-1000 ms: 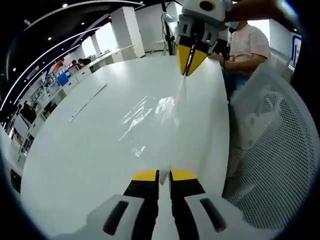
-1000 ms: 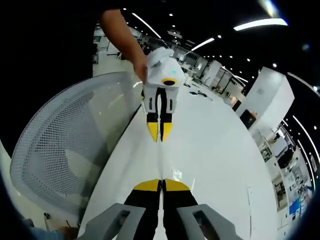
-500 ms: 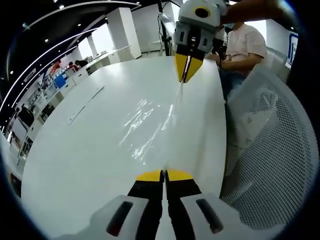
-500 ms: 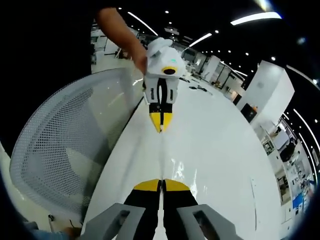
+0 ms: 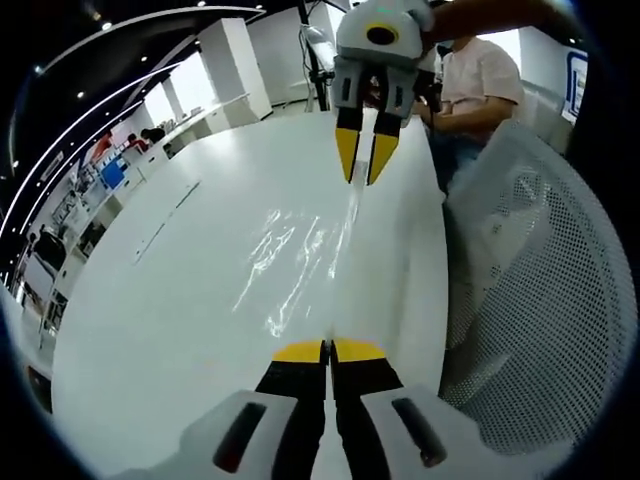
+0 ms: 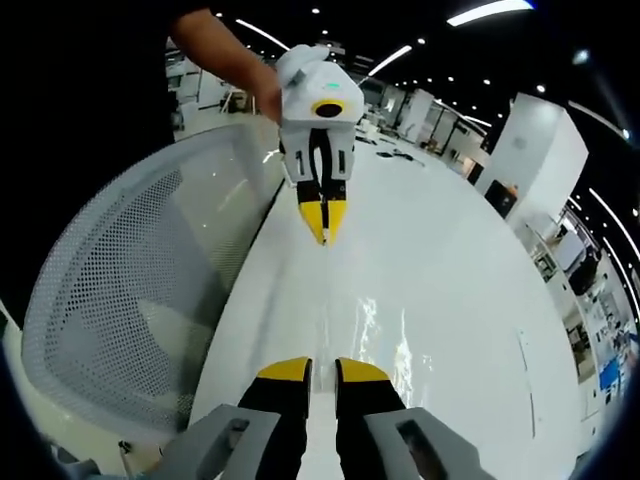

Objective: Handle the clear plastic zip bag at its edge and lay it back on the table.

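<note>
Thin clear bag (image 5: pixel 300 255), basically nothing but glare and wrinkles on the white table (image 5: pixel 150 300), stretched out flat between the two sets of tongs. Left tongs (image 5: pixel 325 350) pinched right together on the near edge of the bag, yellow tips touching with film apparently caught between them. Right tongs (image 6: pixel 322 368) parted a little, nothing in them, sitting just over the bag's far edge; same tongs from the other side (image 5: pixel 366 165) show open tips just above the plastic. Going by looks: featherweight, floppy, slick, liable to cling to the tabletop or slip out of a shallow pinch. Best grabbed at the stiffer zip edge, not the loose middle, though hard to tell which edge carries the zip. Mesh chair back (image 5: pixel 540 300) close beside the table edge.
</note>
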